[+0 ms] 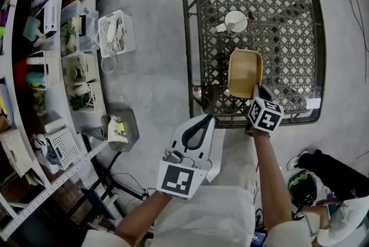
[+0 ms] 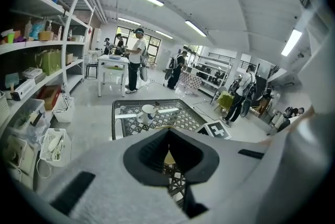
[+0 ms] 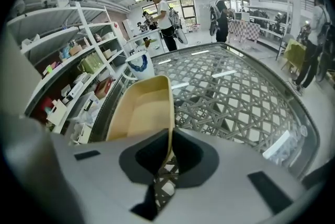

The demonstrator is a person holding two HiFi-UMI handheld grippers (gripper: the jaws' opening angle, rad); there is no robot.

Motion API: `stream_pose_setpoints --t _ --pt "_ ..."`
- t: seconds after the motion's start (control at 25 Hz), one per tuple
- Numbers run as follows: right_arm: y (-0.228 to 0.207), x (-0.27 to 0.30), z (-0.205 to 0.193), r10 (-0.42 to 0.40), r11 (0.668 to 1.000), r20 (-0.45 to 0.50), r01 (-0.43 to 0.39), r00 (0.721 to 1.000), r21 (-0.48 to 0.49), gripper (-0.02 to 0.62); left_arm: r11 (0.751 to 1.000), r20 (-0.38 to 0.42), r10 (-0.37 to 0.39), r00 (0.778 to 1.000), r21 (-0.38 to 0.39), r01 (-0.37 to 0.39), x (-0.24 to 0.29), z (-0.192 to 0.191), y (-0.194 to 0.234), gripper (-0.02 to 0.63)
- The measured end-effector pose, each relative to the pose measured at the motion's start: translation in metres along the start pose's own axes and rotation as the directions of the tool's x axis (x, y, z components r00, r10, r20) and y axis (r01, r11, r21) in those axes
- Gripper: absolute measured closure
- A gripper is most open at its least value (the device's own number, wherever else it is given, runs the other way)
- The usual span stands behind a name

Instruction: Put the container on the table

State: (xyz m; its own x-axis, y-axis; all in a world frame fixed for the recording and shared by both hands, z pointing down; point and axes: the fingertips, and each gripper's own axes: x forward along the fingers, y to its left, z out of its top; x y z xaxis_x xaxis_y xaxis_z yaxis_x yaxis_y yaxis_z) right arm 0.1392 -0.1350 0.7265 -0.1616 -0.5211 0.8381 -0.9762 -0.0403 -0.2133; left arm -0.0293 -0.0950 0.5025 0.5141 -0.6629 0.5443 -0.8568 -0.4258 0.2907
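One container [image 1: 244, 70], tan and oblong, was over the bench [image 1: 291, 38] toward its front edge. Its long axis ran straight away from the person, roughly in line with the right tongs [image 1: 257, 91]. Those were clamped on the container's wall at its near right corner, wall pinched between the jaws, so the body lay ahead and slightly left of them, far end pointing toward the mug [image 1: 235, 22]. I couldn't tell whether the base was already down on the top or just above it; my guess is what's left is a short lower, then release. Left tongs [image 1: 206, 121] hung short of the bench's front-left corner, jaws together with nothing between them, well apart from the container. Right hand was clearly the nearer and likely the only one needed. Count: one container, one mug, one bench, two tongs. Mug was well apart from the far end, so setting straight down should be no conflict.
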Motion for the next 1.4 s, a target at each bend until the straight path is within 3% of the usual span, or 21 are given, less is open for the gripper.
stream_pose_setpoints --t 0.48,0.6,1.0,1.16,1.32,1.4 --pt "-0.005 0.002 -0.010 0.003 1.000 -0.035 -0.003 0.999 0.010 0.564 0.999 -0.006 -0.012 1.000 0.048 0.013 -0.005 -0.004 -0.007 0.583" --pt "-0.004 -0.001 -0.008 0.006 1.000 -0.026 -0.006 1.000 -0.012 0.508 0.995 0.014 -0.018 1.000 0.100 0.016 -0.007 0.001 -0.011 0.583" --pt "0.015 -0.052 0.029 0.066 0.994 0.084 -0.059 0.994 -0.088 0.503 0.994 0.044 -0.025 0.999 0.111 0.020 -0.020 0.015 -0.020 0.583" --pt "0.023 -0.089 0.054 0.088 0.990 0.146 -0.071 0.985 -0.118 0.532 0.992 0.059 -0.030 0.998 0.125 0.022 -0.027 0.026 -0.021 0.583" --pt "0.029 -0.134 0.079 0.123 0.985 0.230 -0.090 0.965 -0.147 0.534 0.991 0.075 -0.034 0.997 0.132 0.024 -0.036 0.037 -0.026 0.583" --pt "0.034 -0.158 0.090 0.146 0.982 0.284 -0.103 0.948 -0.161 0.535 0.984 0.086 -0.046 0.995 0.176 0.030 -0.042 0.039 -0.026 0.583"
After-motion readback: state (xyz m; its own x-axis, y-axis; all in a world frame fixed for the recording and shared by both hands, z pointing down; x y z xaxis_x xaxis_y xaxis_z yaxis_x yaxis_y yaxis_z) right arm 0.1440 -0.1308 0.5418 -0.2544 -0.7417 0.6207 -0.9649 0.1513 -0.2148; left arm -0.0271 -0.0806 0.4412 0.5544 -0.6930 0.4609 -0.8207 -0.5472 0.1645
